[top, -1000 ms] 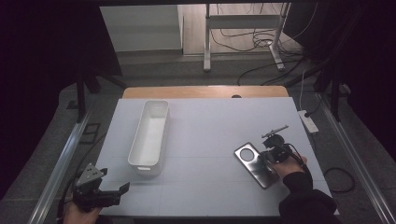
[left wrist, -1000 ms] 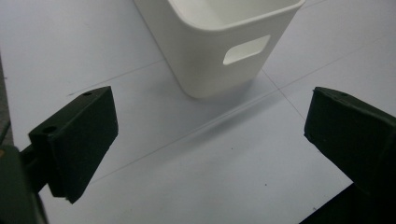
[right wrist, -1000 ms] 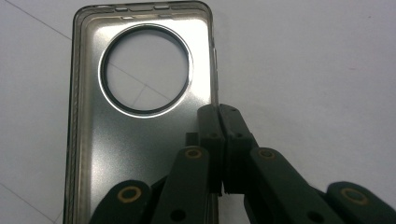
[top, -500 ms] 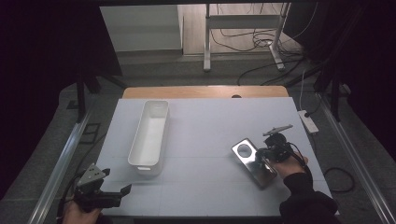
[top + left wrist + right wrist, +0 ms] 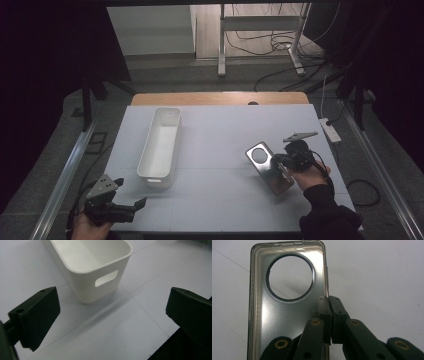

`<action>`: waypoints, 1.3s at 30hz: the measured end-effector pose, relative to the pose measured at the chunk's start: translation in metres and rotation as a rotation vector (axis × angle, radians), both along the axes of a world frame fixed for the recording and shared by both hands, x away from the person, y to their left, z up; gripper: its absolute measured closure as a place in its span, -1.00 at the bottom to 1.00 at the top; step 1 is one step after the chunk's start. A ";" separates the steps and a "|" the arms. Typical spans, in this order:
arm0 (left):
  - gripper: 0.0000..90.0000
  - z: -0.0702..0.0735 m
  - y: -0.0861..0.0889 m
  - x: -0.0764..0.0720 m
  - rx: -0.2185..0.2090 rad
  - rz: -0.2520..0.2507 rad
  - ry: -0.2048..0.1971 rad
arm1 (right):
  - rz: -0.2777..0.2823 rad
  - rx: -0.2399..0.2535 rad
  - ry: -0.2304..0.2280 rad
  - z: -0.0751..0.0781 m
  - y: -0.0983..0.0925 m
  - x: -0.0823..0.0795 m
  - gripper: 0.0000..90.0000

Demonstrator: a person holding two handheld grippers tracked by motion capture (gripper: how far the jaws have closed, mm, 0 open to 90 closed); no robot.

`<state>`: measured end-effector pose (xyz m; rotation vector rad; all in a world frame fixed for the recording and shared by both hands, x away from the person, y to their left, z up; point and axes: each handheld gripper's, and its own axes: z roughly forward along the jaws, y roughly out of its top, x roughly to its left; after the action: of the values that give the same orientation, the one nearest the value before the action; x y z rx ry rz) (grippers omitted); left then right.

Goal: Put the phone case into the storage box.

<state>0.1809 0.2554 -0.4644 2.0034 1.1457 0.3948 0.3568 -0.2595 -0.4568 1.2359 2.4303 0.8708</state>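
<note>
Table (image 5: 220, 200) carries a white bin (image 5: 161, 146) on its left half and a clear phone case (image 5: 269, 166) on its right half, well apart from each other. The case lies near the right edge, under the right gripper (image 5: 283, 161).

Right gripper: jaws together, clamped on the thin side wall of the case, as the right gripper view (image 5: 329, 305) confirms. Left gripper (image 5: 131, 209): jaws apart, nothing between them, resting at the near left corner and facing the bin's handle slot (image 5: 106, 278).

Step in hand, as judged: lift the case by its edge and carry it toward the bin. For a good result:
- Keep the clamp firm — the wall is thin and smooth and may slip or flex.
- Lift straight and slowly, since the grip sits off-centre and the free end tends to swing.
- Keep the case level enough to clear the bin rim before release.

Orientation of the case: open side up, inner face (image 5: 287, 315) showing. Long axis runs diagonally — camera ring (image 5: 260, 155) at the far-left end, plain end toward the near right. The grip sits on the right long edge, about mid-length.
</note>
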 end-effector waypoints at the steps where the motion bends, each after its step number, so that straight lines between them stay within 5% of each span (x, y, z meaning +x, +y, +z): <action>1: -1.00 0.000 -0.001 0.000 -0.004 -0.001 0.001 | 0.000 0.006 -0.007 0.002 0.000 0.000 0.98; 8: -1.00 0.007 -0.010 0.004 -0.059 -0.022 -0.001 | 0.001 0.036 -0.027 0.010 0.003 -0.001 0.98; 23: -1.00 0.020 -0.026 0.011 -0.097 -0.076 -0.037 | 0.006 0.064 -0.060 0.022 0.011 0.001 0.98; 39: -0.99 0.029 -0.057 0.041 -0.064 -0.138 -0.026 | 0.016 0.080 -0.078 0.030 0.024 0.003 0.98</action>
<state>0.2214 0.1989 -0.4357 2.0017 0.9849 0.3088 0.3599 -0.2355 -0.4270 1.1879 2.3687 1.0111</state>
